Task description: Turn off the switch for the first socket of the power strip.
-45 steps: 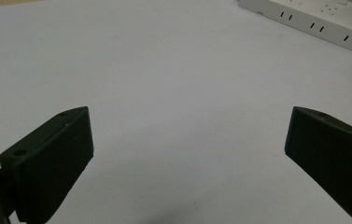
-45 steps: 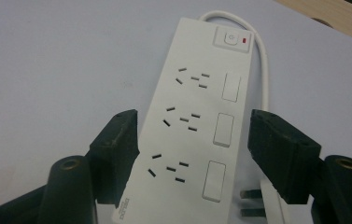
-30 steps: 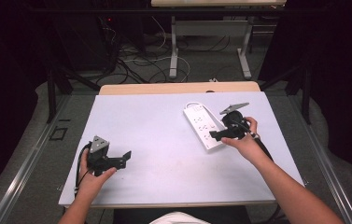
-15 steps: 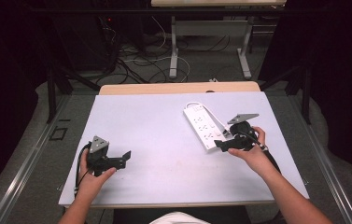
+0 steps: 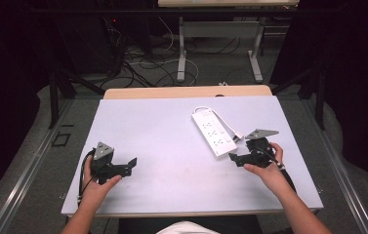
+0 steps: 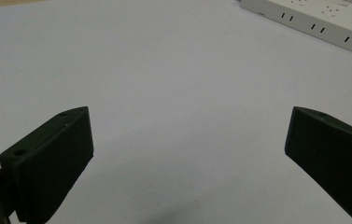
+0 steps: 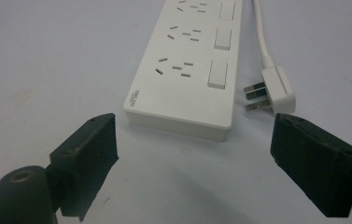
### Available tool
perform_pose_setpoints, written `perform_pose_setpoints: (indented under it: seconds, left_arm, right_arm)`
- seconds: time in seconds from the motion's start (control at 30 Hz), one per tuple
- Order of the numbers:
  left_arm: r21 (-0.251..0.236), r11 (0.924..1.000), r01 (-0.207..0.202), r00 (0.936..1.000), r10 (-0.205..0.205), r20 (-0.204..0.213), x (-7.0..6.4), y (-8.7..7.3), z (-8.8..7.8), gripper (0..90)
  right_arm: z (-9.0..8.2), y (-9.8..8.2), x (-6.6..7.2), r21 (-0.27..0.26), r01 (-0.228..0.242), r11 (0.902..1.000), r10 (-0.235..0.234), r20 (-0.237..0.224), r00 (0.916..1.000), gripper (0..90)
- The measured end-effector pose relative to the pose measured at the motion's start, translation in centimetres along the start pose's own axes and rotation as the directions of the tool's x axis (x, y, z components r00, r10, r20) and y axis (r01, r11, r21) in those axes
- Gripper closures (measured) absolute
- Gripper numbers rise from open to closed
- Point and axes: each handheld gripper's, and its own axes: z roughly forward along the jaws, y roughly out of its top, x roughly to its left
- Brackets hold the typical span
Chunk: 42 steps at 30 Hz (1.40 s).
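the power strip [image 5: 214, 132] lies toward the table's far right corner, its near short end just ahead of the right gripper [image 5: 234, 158], whose empty jaws have just been opening.

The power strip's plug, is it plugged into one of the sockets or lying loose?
Loose. The plug lies flat on the table beside the power strip, its prongs bare and pointing toward the strip's side, in no socket.

A lab: bare white table [image 5: 172, 146], floor cables [image 5: 142, 63], dark surroundings.
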Motion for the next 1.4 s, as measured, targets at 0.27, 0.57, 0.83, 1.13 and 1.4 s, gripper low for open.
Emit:
perform_pose_setpoints:
  seconds: [0.27, 0.57, 0.83, 1.13, 1.4]
  left_arm:
    - [0.0, 1.0, 0.0, 1.0, 0.0, 0.0, 0.0, 0.0, 0.0, 1.4]
    - [0.001, 1.0, 0.001, 1.0, -0.001, 0.0, 0.0, 0.0, 0.0, 1.4]
    - [0.002, 1.0, -0.005, 1.0, 0.005, -0.001, 0.0, 0.0, 0.1, 1.4]
    - [0.005, 1.0, 0.005, 1.0, -0.005, 0.0, 0.0, 0.0, 0.2, 1.4]
    - [0.001, 1.0, 0.006, 1.0, -0.006, 0.0, 0.0, 0.0, 0.2, 1.4]
  right_arm:
    - [0.2, -1.8, -0.3, -0.013, -0.035, 0.9993, 0.035, 0.02, 0.9992, 14.0]
    - [0.4, -2.8, -0.4, -0.032, -0.043, 0.9985, 0.044, 0.041, 0.9982, 14.0]
    - [0.8, -3.7, -0.2, -0.036, -0.063, 0.9974, 0.064, 0.04, 0.9971, 14.1]
    - [0.9, -3.8, 0.0, -0.05, -0.083, 0.9953, 0.084, 0.027, 0.9961, 14.0]
    - [0.9, -4.0, -0.4, -0.051, -0.087, 0.9949, 0.089, 0.035, 0.9954, 14.1]
